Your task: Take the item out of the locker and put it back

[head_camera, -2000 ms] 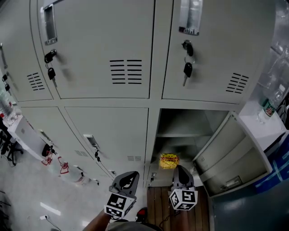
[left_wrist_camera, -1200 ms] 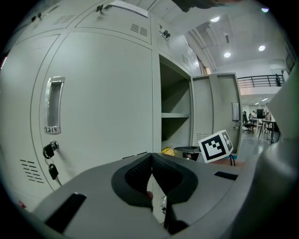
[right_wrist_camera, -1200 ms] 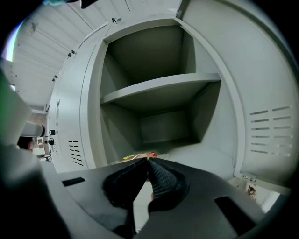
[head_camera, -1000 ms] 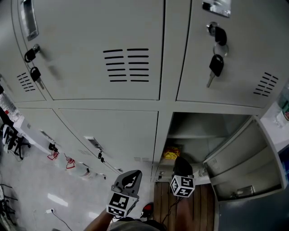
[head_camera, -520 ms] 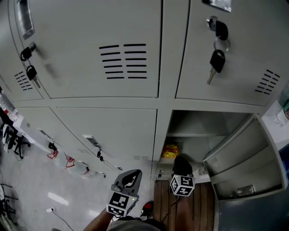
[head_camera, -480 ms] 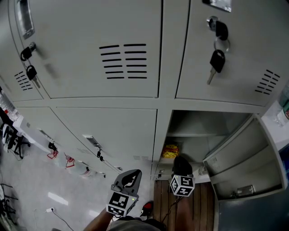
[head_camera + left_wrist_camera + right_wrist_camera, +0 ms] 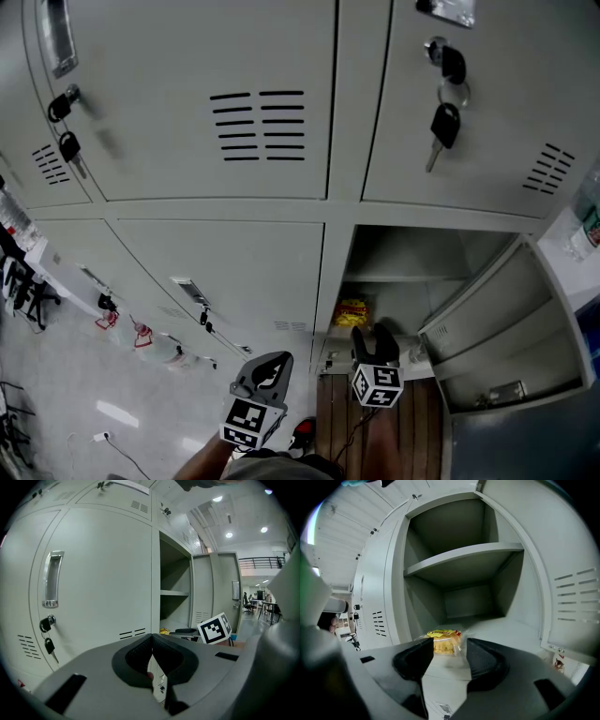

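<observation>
A yellow snack packet [image 7: 444, 641] lies on the floor of the open lower locker [image 7: 427, 272], near its front left; the head view shows the packet [image 7: 352, 312] just past my right gripper. The right gripper [image 7: 449, 648] sits at the locker's mouth with its jaws opening. The packet shows in the gap beyond the tips and neither pad presses on it. My left gripper [image 7: 151, 660] hangs outside, in front of the closed locker to the left. Its jaws are shut and empty. The left gripper [image 7: 267, 375] is low in the head view.
The locker's door [image 7: 497, 337] stands swung out to the right. A shelf [image 7: 464, 555] splits the compartment above the packet. Closed lockers with keys [image 7: 441, 127] fill the wall above and left. Wooden boards [image 7: 337, 422] lie below the opening.
The right gripper's jaws have parted and let go of the packet, which now rests on the locker floor. The left gripper has stayed put.
</observation>
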`<state>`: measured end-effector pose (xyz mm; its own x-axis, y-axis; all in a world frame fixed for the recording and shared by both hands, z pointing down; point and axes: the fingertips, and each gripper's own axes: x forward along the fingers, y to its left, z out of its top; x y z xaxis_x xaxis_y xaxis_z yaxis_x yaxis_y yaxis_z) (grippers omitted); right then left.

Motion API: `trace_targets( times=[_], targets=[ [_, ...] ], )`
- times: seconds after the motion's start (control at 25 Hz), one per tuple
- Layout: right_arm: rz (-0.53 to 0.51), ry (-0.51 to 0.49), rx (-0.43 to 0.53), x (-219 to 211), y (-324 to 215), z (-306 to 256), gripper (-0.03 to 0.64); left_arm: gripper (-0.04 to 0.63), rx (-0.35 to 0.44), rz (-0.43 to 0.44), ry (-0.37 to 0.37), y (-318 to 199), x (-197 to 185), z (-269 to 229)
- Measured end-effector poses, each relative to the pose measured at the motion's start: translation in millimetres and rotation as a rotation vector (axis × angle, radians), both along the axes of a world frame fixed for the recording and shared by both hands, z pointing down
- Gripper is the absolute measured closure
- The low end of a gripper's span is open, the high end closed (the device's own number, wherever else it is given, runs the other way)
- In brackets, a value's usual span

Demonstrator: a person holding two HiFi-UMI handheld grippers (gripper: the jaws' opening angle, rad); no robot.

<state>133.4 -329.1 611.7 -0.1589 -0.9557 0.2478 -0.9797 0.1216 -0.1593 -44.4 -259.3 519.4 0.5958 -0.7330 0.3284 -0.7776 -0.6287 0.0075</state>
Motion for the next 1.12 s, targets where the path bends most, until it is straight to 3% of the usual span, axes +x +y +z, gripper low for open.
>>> trace_targets(
  times=[0.36, 0.64, 1.12],
  targets=[
    [-0.009, 0.034, 0.011, 2, 12, -17, 0.410, 0.572, 0.020, 0.002, 0.019, 6, 2, -10],
    [-0.015, 0.074, 0.075, 3, 39, -60, 0.413, 0.572, 0.072, 0.010, 0.036, 18, 4, -31],
    [0.032, 0.125, 0.206, 5, 126, -143, 0.498, 0.572, 0.188, 0.040, 0.083, 60, 15, -81]
  ],
)
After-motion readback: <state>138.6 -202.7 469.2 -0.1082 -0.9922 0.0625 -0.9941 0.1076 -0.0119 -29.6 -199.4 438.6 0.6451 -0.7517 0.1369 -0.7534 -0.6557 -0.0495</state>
